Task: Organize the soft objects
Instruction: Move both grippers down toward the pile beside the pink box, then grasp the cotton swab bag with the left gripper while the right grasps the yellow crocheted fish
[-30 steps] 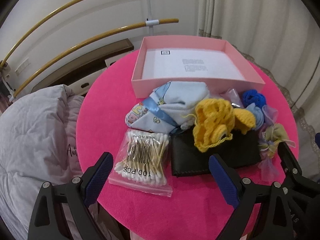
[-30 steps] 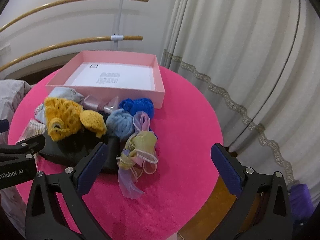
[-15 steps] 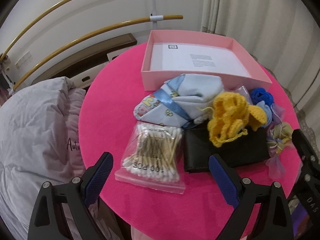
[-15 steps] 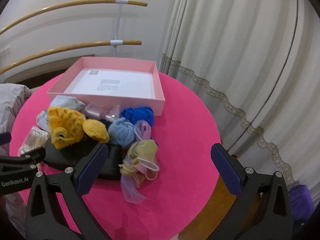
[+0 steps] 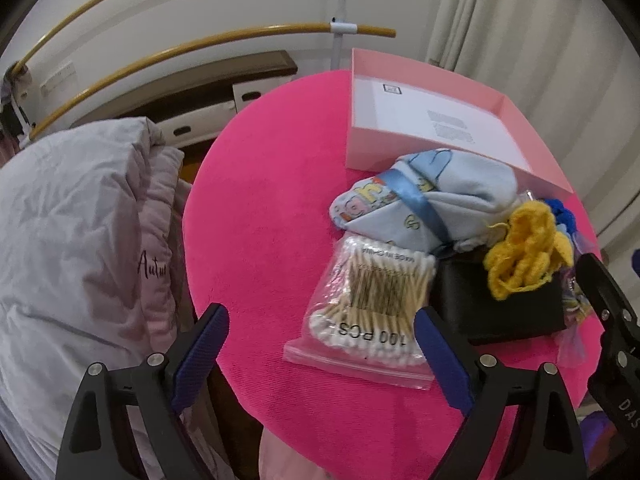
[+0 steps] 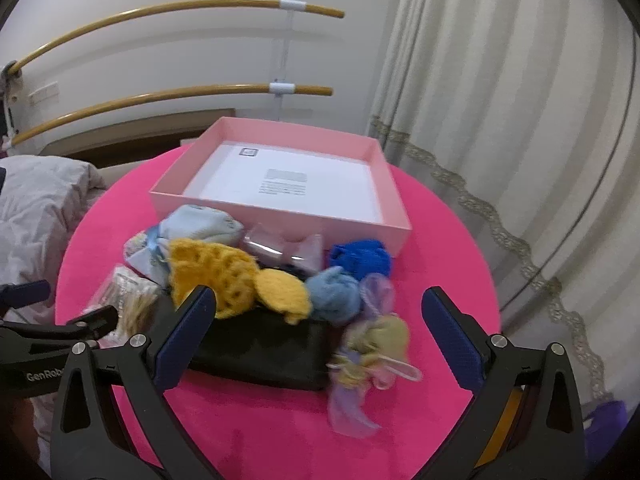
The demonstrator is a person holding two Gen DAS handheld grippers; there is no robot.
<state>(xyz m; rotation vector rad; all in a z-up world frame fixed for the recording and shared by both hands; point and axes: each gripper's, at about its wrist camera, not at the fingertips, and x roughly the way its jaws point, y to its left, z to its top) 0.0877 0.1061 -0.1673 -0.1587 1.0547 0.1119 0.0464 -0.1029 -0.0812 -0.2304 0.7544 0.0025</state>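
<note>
Holding my left hand-held gripper (image 5: pixel 320 340) over the near edge of the round pink tabletop (image 5: pixel 260 208), I keep its jaws wide, though they have just been closing a little; nothing is between them, and the swab bag (image 5: pixel 372 304) lies just beyond its right finger. My right hand-held gripper (image 6: pixel 320 320) is released too, hanging above the pile with nothing gripped.

All the soft things sit in a heap in front of the open pink box (image 6: pixel 280 216), which holds only a white printed sheet (image 6: pixel 288 180). A pale blue cloth bundle (image 5: pixel 432 200) tied with a blue ribbon touches the box's front wall. Next to it a yellow crochet piece (image 6: pixel 224 276) lies across a flat black pouch (image 6: pixel 260 352). A light blue yarn ball (image 6: pixel 334 294) is beside the yellow piece, with a deep blue knit piece (image 6: pixel 360 258) behind it, close to the box corner. Sheer yellowish and lilac ribbons (image 6: pixel 372 360) trail off the pouch's right end. A grey quilt (image 5: pixel 80 220) lies left of the tabletop.
</note>
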